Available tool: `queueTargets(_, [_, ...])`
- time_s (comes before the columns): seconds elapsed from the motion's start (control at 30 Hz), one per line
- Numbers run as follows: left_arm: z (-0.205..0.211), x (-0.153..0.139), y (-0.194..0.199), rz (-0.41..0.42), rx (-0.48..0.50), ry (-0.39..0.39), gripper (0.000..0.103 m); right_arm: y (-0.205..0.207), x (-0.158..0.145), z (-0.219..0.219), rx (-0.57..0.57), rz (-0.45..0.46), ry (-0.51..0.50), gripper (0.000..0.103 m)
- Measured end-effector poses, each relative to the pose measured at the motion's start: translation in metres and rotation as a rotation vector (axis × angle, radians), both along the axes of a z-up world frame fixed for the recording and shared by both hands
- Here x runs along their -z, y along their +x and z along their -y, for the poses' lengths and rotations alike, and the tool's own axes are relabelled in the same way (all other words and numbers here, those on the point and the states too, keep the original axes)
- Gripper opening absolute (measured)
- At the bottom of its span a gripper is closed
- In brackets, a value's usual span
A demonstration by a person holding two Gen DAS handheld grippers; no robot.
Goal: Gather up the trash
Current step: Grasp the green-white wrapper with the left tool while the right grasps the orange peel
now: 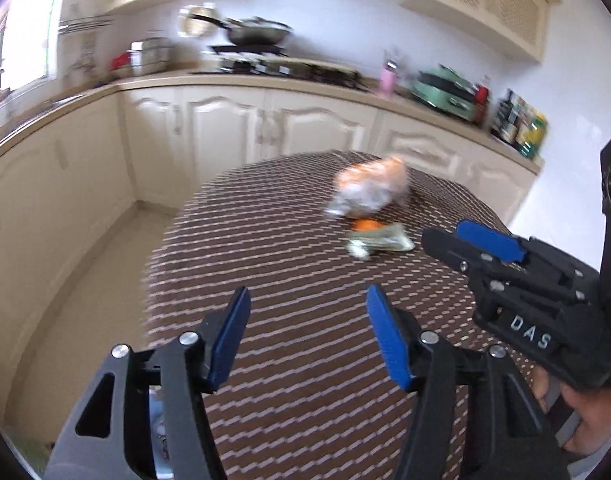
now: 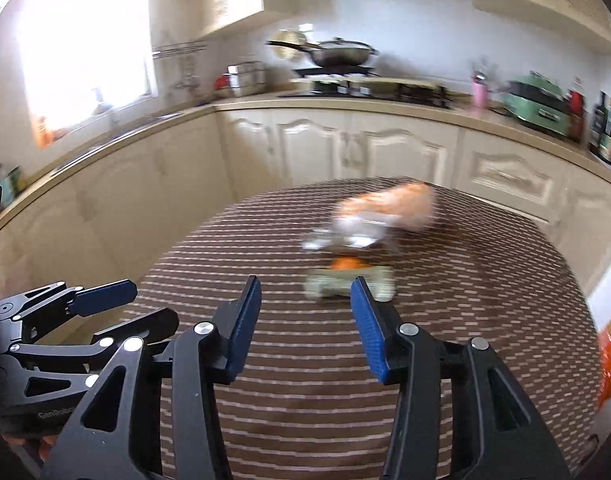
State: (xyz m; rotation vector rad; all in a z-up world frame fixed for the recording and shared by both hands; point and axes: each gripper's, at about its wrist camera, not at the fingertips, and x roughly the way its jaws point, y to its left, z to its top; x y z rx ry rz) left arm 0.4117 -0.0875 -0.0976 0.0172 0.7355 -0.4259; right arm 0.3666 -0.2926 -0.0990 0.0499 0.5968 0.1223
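Observation:
Trash lies on a table with a brown striped cloth point(image 1: 297, 280). A crumpled orange and clear plastic bag point(image 1: 367, 188) point(image 2: 385, 210) sits toward the far side. In front of it are a small orange scrap point(image 1: 368, 224) point(image 2: 345, 263) and a flat greenish wrapper point(image 1: 379, 242) point(image 2: 345, 286). My left gripper point(image 1: 307, 302) hangs open above the near part of the table, with nothing between its blue pads. My right gripper point(image 2: 305, 292) is open too and holds nothing; it shows at the right of the left wrist view point(image 1: 465, 236), held by a hand point(image 1: 585, 412).
Cream kitchen cabinets point(image 2: 345, 144) and a countertop curve behind the table. A pan on a hob point(image 2: 341, 54), a pink bottle point(image 2: 479, 94), a green appliance point(image 2: 539, 104) and bottles stand on it. An orange packet point(image 2: 607, 360) is by the table's right edge. Floor lies to the left.

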Motion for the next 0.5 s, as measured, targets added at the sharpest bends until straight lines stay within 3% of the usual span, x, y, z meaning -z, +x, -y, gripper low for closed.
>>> queueTargets(0.2, [0.054, 0.022, 0.036, -0.052, 0.09, 0.062, 0.06, 0.018, 0.017, 0.052, 0.069, -0.047, 0.005, 0.05])
queueTargets(0.5, [0.096, 0.046, 0.087, -0.088, 0.146, 0.085, 0.06, 0.039, 0.036, 0.08, 0.082, -0.106, 0.035, 0.054])
